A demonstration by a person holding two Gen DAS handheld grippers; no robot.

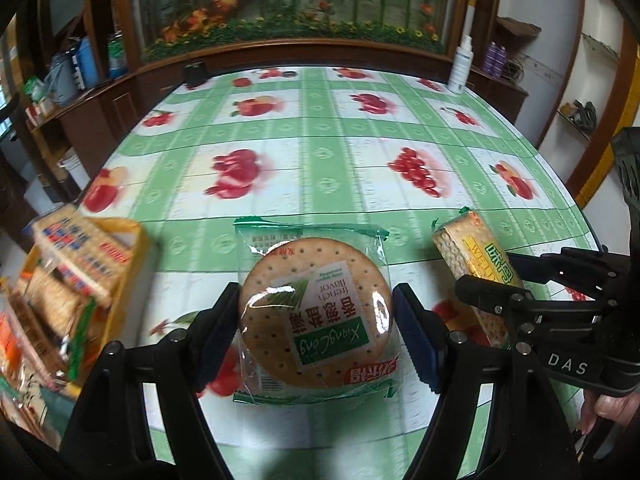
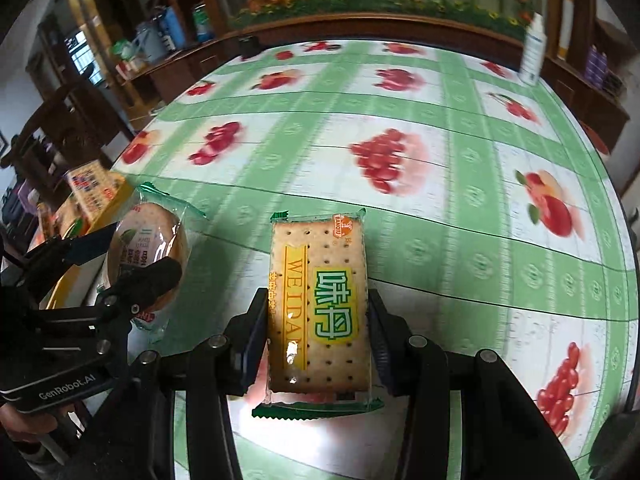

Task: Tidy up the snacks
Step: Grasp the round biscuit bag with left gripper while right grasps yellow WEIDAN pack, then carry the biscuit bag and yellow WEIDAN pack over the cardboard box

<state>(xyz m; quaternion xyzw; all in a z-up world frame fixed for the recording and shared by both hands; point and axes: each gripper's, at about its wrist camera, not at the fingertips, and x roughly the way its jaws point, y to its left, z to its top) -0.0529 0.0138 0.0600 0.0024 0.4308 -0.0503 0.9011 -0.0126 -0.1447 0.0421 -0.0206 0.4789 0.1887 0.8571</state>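
My left gripper [image 1: 316, 320] is shut on a round biscuit pack [image 1: 312, 316] in clear green-edged wrap and holds it above the table. My right gripper [image 2: 318, 332] is shut on a rectangular cracker pack [image 2: 320, 304] with a yellow and green label. Each gripper shows in the other's view: the rectangular pack [image 1: 476, 264] is to the right of the round one, and the round pack [image 2: 148, 256] is to the left of the rectangular one. A yellow box [image 1: 128, 256] full of cracker packs [image 1: 76, 252] sits at the table's left edge.
The table has a green and white fruit-print cloth [image 1: 320, 152]. A white bottle [image 1: 460, 66] stands at the far right edge and a small black object [image 1: 195, 73] at the far left. Wooden cabinets [image 1: 104, 120] surround the table.
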